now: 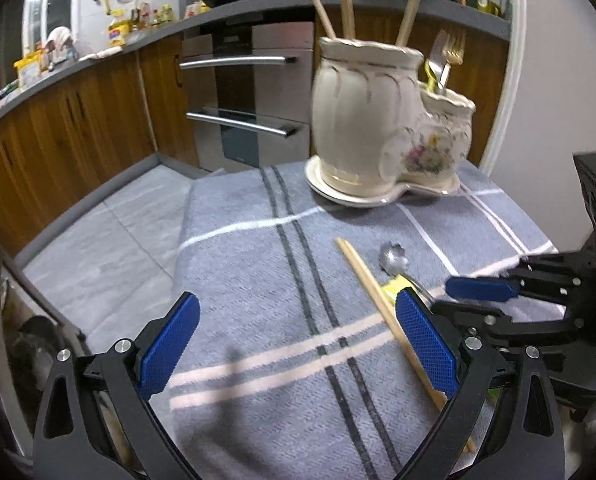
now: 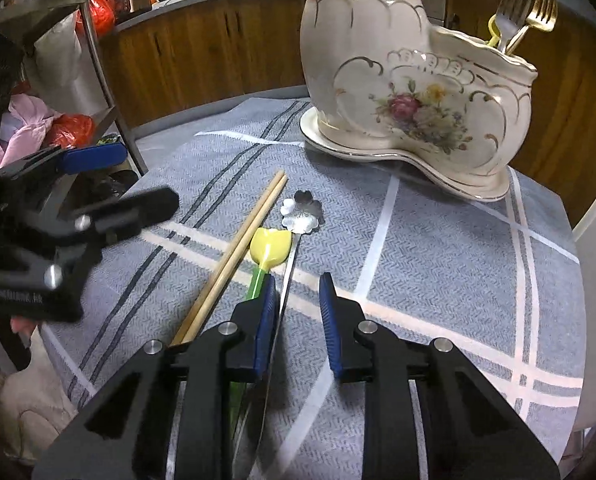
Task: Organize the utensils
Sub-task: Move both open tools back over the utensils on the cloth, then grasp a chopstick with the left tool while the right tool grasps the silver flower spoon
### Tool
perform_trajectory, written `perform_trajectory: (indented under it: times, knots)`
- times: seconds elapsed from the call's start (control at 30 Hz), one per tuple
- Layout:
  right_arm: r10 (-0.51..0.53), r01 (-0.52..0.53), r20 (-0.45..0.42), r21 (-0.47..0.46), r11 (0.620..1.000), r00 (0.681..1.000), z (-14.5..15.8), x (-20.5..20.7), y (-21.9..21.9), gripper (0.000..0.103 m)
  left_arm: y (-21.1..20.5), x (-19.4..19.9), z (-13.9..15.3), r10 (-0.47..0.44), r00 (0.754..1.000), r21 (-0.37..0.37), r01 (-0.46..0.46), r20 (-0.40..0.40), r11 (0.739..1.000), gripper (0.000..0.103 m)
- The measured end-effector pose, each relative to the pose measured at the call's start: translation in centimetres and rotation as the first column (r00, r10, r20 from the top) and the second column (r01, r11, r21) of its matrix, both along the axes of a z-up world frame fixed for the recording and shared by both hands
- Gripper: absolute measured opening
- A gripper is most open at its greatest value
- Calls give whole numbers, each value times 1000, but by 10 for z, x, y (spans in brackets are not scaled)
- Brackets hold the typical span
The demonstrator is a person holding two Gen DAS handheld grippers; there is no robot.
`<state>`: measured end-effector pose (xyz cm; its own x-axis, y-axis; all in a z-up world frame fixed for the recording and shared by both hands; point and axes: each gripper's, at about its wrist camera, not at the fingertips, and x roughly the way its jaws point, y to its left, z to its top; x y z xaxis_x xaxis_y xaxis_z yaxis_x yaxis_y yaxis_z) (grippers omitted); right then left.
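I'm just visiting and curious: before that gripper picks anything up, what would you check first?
1. Silver spoon handle inside the right gripper: ok.
2. Both sides pressing it: not ok, there is a gap on one side.
3. Yellow spoon outside that grip: ok.
4. Left gripper open, holding nothing: ok.
5. Ceramic holder upright on its saucer: ok.
6. Room left beside the forks: cannot tell.

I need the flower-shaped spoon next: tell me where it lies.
The flower-shaped spoon lies flat on the striped cloth, in front of the ceramic holder. The yellow tulip utensil and the chopsticks lie just to its left in the right wrist view.
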<state>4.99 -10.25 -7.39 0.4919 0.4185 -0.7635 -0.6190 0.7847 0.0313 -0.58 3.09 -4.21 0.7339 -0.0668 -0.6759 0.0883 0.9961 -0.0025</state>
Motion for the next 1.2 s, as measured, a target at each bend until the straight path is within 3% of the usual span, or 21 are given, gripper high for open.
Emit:
perform_trajectory:
  times: [0.07, 0.1, 0.17, 0.23, 0.53, 0.67, 0.77, 0.83, 1.2]
  knots:
    - [5, -5, 5, 1, 1000, 1000, -1, 1, 0, 7, -5, 0, -3, -20, 1000, 2, 20, -17, 1000, 95]
    - [-2, 2, 5, 2, 1000, 1000, 0, 2, -1, 5, -8, 0, -4, -33, 999, 1, 33, -22, 999, 95]
    - [-16, 16, 7, 10, 1000, 1000, 0, 4, -7, 3, -15, -1, -6, -64, 997, -1, 64, -37, 998, 86]
    - [-34, 34, 14, 16, 999, 999, 1, 5, -13, 3, -21, 0, -10, -99, 993, -11, 98, -66, 995, 64]
    - [-82, 81, 40, 31, 996, 996, 6, 8, -36, 3, -35, 1, -20, -157, 980, -29, 155, -120, 988, 31]
    - [-84, 83, 40, 19, 996, 996, 6, 7, -37, 3, -27, 4, -19, -137, 982, -49, 132, -131, 990, 29]
    - [-81, 81, 34, 1, 997, 996, 5, 8, -37, 3, -28, 6, -20, -92, 987, 36, 97, -128, 995, 29]
    - [-78, 78, 24, -2, 997, 997, 4, 8, -37, 3, -29, 7, -22, -95, 987, 47, 102, -133, 994, 28]
    - [-74, 75, 25, -16, 997, 997, 1, 9, -32, 3, -34, 6, -14, -154, 979, -70, 146, -135, 987, 29]
